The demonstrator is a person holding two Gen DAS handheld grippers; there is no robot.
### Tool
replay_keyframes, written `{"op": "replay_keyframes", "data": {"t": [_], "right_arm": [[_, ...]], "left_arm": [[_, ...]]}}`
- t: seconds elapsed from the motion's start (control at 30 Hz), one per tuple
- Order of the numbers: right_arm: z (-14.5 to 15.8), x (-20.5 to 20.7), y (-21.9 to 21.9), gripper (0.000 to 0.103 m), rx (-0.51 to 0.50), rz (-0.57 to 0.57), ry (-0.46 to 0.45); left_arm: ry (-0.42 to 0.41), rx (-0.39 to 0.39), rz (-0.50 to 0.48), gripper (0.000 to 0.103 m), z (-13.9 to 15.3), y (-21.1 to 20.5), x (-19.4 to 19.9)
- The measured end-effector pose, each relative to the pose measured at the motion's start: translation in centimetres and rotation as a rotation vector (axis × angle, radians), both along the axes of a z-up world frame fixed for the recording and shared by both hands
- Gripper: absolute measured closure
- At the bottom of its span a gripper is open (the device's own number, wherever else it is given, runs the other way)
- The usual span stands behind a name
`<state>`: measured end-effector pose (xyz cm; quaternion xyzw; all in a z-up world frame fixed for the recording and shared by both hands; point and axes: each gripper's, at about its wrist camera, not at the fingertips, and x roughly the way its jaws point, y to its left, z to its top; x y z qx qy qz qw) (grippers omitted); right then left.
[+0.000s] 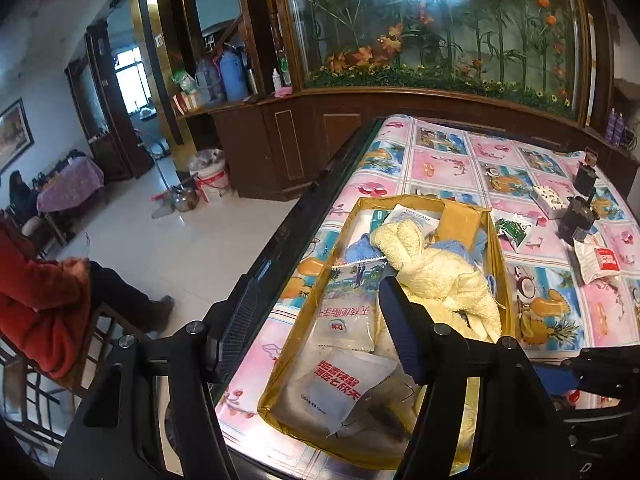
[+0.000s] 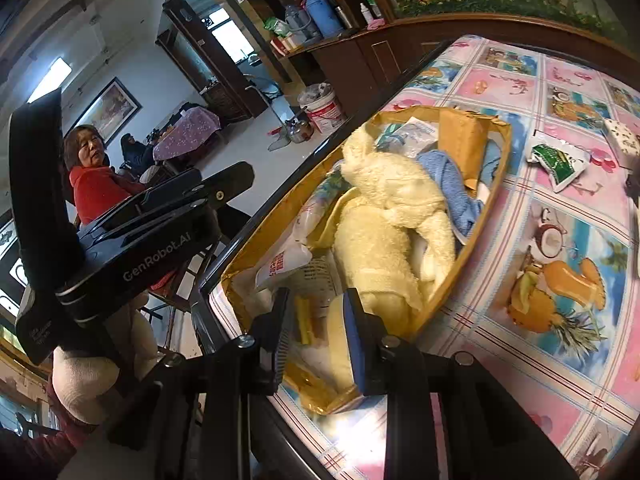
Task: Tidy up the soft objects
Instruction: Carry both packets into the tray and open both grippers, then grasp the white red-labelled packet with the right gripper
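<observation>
A shallow yellow cardboard box sits on the table near its left edge. It holds a cream fluffy towel, a blue cloth and several soft plastic packets. The box, cream towel and blue cloth also show in the right wrist view. My left gripper is open and empty above the box's near end. My right gripper is open and empty, low over the box's near corner. The left gripper's body appears at the left of the right wrist view.
The table has a pink and blue fruit-print cloth. A green-white packet, a red-white packet, a small patterned box and dark clips lie right of the box. A woman in red sits at left.
</observation>
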<state>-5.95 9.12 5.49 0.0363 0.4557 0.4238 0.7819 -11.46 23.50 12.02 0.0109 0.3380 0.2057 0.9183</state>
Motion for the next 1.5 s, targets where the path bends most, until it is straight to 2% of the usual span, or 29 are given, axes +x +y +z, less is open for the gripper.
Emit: {"op": "replay_keyframes", "data": {"t": [0.1,0.67,1.03,1.27,1.5], "right_arm": [[0.1,0.3,-1.7,0.078,0.006,-0.034,0.0],[-0.6,3.3,-14.6,0.078,0.037,-0.309,0.028],[-1.0,5.0,-22.9,0.077,0.061,-0.476,0.03],[-1.9,5.8,-26.0,0.077,0.06,-0.533,0.045],[-2.2,6.6,-27.1,0.077,0.057,-0.558,0.046]], "left_arm": [[0.005,0.037,-0.004,0.039,0.1,-1.3,-0.1],[0.093,0.103,-0.098,0.039,-0.4,-8.5,2.0],[0.145,0.104,-0.236,0.039,-1.5,-15.7,4.3],[0.17,0.113,-0.335,0.039,-2.4,-20.2,5.0],[0.2,0.124,-0.362,0.039,-3.3,-21.5,5.5]]}}
